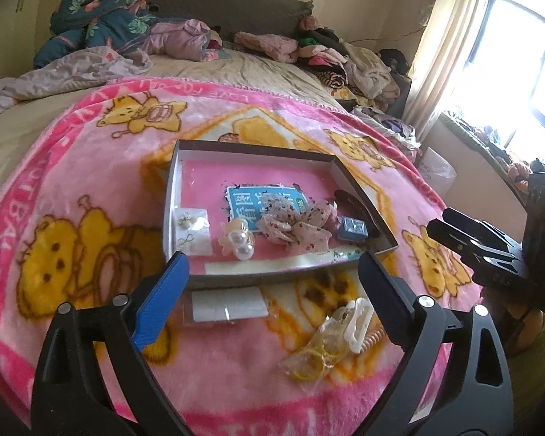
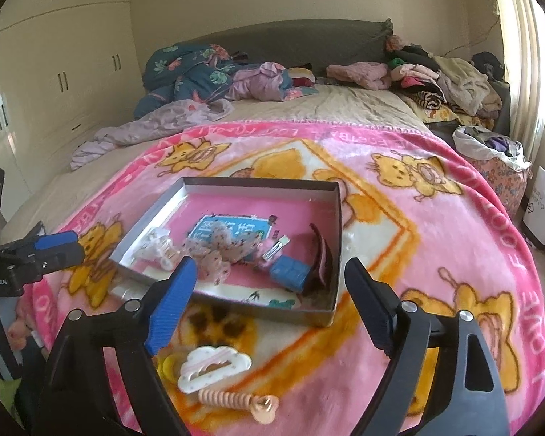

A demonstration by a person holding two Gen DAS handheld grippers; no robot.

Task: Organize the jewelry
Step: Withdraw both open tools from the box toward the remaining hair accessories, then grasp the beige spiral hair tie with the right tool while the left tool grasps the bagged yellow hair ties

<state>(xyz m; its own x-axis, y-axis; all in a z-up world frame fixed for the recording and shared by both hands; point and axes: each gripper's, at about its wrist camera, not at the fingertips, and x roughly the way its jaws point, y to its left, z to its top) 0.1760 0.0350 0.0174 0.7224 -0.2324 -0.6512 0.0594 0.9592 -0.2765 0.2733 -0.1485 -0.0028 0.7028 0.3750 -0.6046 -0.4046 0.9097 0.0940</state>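
Note:
A shallow grey box (image 1: 258, 279) (image 2: 265, 307) lies on the pink blanket. It holds an earring card (image 1: 192, 230), a pearl hair claw (image 1: 238, 241), a floral bow (image 1: 294, 223) (image 2: 218, 252), a small blue box (image 1: 352, 229) (image 2: 289, 272) and a dark clip (image 2: 321, 258). In front of the box lie a white cloud claw clip (image 2: 214, 363) (image 1: 358, 321), a peach spiral hair tie (image 2: 232, 398), yellow rings in a clear bag (image 1: 318, 356) and a white card packet (image 1: 229, 305). My left gripper (image 1: 272, 272) is open and empty above these loose pieces. My right gripper (image 2: 269, 276) is open and empty over the box's near edge.
The pink cartoon blanket (image 1: 72, 189) covers a bed strewn with clothes (image 2: 200, 69) near the headboard. Wardrobes (image 2: 54, 72) stand at the left, a window with curtain (image 1: 472, 54) at the right. Bags (image 2: 497, 160) sit beside the bed.

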